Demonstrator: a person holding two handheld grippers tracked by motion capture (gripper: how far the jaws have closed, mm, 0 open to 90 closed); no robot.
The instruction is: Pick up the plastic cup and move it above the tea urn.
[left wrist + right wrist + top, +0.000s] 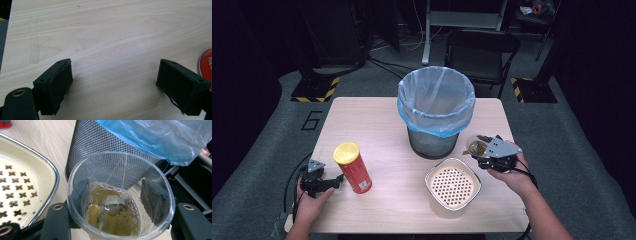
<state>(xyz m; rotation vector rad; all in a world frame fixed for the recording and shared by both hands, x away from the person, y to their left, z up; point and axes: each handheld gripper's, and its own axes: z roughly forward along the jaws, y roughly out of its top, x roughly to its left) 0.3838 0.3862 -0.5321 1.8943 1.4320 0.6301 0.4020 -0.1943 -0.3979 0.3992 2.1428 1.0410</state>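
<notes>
Clear ribbed plastic cup [120,195], amber tea

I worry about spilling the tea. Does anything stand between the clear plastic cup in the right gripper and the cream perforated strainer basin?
Nothing visible does. The right gripper holds the clear plastic cup of tea just beside the cream perforated strainer basin, with bare wooden table between them.

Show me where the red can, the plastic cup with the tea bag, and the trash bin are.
red can [355,171]: high view, on its red side wall.
plastic cup [160,195]: right gripper view, on its clear side wall.
trash bin [432,142]: high view, on its black mesh wall.
</notes>
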